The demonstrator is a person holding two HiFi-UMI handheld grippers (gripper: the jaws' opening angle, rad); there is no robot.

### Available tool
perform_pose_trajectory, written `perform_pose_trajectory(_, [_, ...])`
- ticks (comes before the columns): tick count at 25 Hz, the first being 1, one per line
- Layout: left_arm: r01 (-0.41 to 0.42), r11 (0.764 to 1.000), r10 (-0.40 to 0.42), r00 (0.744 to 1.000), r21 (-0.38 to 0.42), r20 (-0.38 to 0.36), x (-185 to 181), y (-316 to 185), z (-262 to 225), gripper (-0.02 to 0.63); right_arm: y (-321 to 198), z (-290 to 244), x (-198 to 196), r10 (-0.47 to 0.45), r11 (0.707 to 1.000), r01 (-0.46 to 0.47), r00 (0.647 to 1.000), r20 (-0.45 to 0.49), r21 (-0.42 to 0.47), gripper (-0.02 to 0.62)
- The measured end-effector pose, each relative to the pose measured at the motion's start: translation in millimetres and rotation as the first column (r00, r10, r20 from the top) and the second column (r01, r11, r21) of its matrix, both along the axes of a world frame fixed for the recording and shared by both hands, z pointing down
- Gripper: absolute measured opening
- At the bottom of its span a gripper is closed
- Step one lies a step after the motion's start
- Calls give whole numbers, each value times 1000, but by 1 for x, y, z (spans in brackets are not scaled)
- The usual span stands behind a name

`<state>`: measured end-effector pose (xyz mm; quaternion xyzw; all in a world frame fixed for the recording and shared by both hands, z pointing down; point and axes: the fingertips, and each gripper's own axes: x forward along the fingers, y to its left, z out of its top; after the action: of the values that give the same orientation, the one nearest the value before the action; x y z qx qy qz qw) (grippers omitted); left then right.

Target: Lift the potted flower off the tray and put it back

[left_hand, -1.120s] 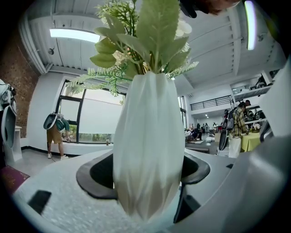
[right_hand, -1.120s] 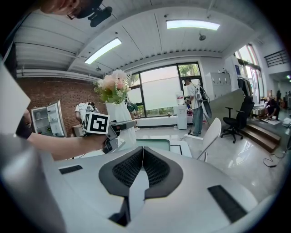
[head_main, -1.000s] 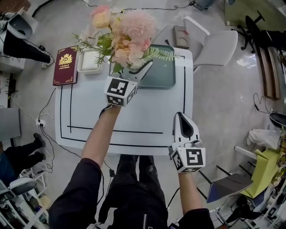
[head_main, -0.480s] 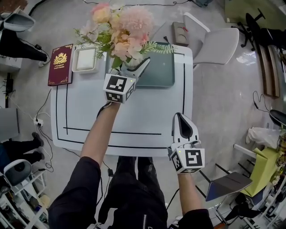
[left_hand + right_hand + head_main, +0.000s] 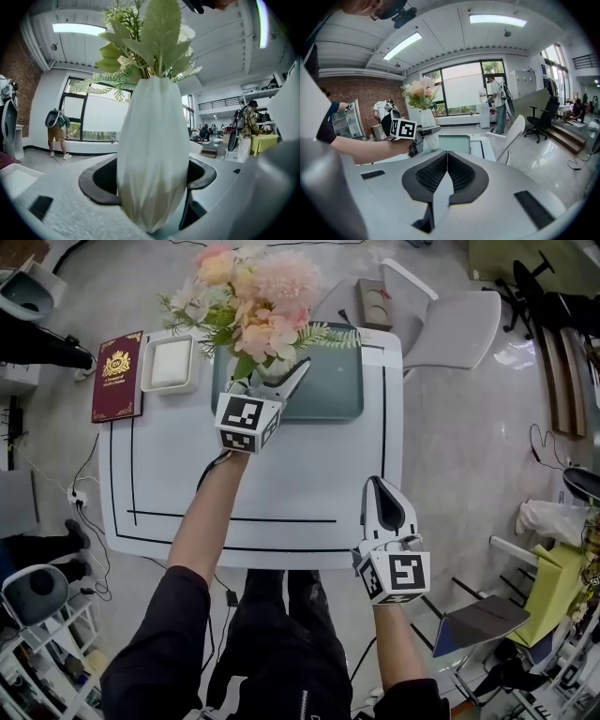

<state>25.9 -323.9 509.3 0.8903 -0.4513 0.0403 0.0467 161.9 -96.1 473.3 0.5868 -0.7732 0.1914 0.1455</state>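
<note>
Head view is showing my left gripper (image 5: 278, 381), clamping the vase (image 5: 152, 150), sinking toward the tray (image 5: 342, 395), so I'm nearing set-down; right gripper (image 5: 377, 486) is idling closed, empty.

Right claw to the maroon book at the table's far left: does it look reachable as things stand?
Probably not directly. The right claw sits shut over the near right corner of the table, and the left forearm, with the left claw gripping the vase, crosses the straight path to the book.

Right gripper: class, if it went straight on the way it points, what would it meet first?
The right gripper would probably meet the white table first, short of the green tray; depth is unclear.
</note>
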Motion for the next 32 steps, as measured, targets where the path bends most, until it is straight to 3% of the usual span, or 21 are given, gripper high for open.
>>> perform_pose_trajectory(32, [-12,1000,12,1000,-5,-16,-3,3,8,391,1,6,-3,-2,1000,2,1000,-5,-7,8])
